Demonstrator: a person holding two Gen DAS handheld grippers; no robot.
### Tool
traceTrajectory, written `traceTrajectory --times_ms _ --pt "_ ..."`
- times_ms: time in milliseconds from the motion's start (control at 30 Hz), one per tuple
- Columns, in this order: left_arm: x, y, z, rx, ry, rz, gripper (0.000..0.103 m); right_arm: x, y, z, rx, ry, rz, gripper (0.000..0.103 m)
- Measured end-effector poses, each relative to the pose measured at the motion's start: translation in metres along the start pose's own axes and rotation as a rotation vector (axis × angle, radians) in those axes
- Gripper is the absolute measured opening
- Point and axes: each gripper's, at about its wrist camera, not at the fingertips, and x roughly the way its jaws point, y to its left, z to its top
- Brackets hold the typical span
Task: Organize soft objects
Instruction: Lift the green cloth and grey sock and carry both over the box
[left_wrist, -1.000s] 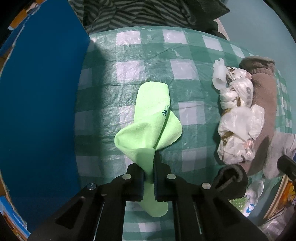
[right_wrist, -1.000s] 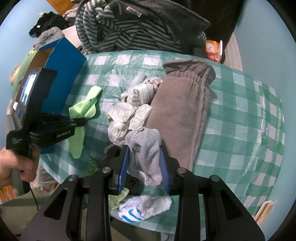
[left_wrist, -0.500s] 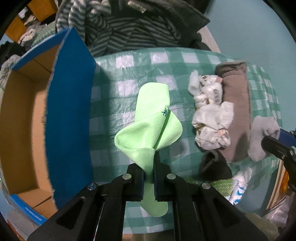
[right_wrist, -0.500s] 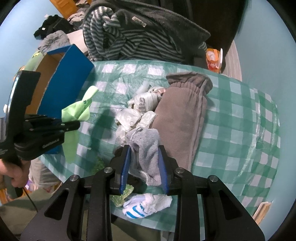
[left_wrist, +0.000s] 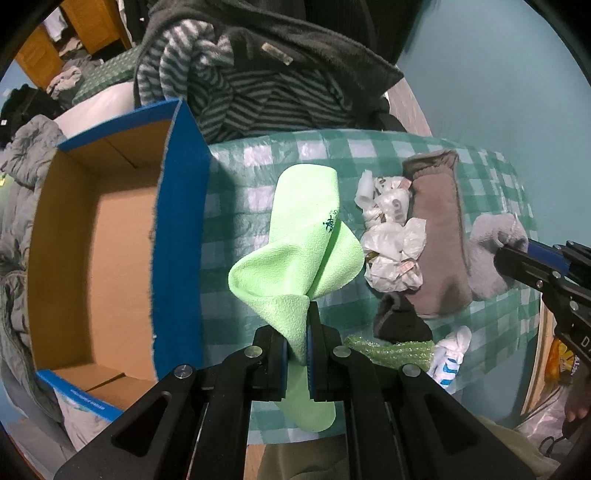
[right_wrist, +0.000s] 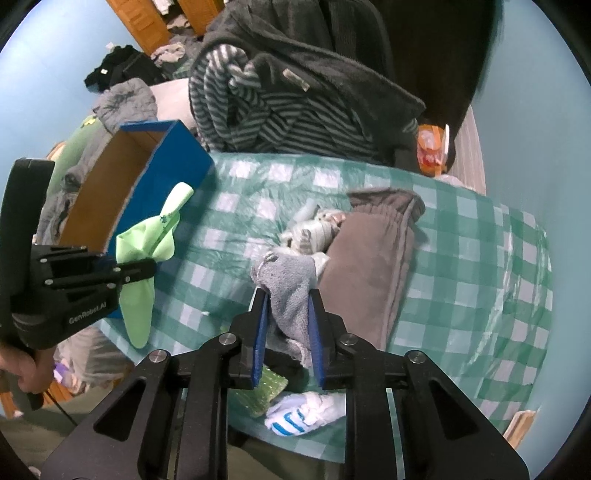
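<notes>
My left gripper (left_wrist: 298, 332) is shut on a lime green sock (left_wrist: 295, 254) and holds it in the air above the checked table, just right of the open blue cardboard box (left_wrist: 181, 236). The sock also shows in the right wrist view (right_wrist: 147, 240). My right gripper (right_wrist: 288, 310) is shut on a grey sock (right_wrist: 290, 284) and holds it lifted over the table's near side. The grey sock also shows in the left wrist view (left_wrist: 487, 251), at the right gripper's fingers (left_wrist: 517, 266).
On the green checked tablecloth (right_wrist: 461, 258) lie a brown folded garment (right_wrist: 373, 258), crumpled plastic bags (left_wrist: 391, 236), a black sock (left_wrist: 399, 317), green bubble wrap (left_wrist: 388, 350) and a white-blue wrapper (right_wrist: 303, 413). Striped and dark clothes (right_wrist: 288, 99) are piled behind the table.
Both grippers have risen with their socks. The left view now looks down into the open box on the left. The grey sock has lifted off the pile.
</notes>
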Motion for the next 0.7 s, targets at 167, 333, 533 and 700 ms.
traceTrajectory --times_ms 167,333,533,700 --pt "-0.017 0.005 -0.003 -0.010 -0.027 0.009 0.008 -0.011 0.012 0.007 -0.032 -0.028 0.012 0.019" --pt "-0.031 0.013 -0.006 -0.027 -0.055 0.021 0.008 -0.021 0.026 0.016 -0.056 -0.050 0.031 0.019" --pt "-0.050 0.029 -0.012 -0.054 -0.090 0.045 0.008 -0.030 0.047 0.032 -0.095 -0.071 0.056 0.019" --pt "-0.062 0.050 -0.015 -0.090 -0.112 0.060 0.008 -0.030 0.069 0.043 -0.134 -0.080 0.079 0.019"
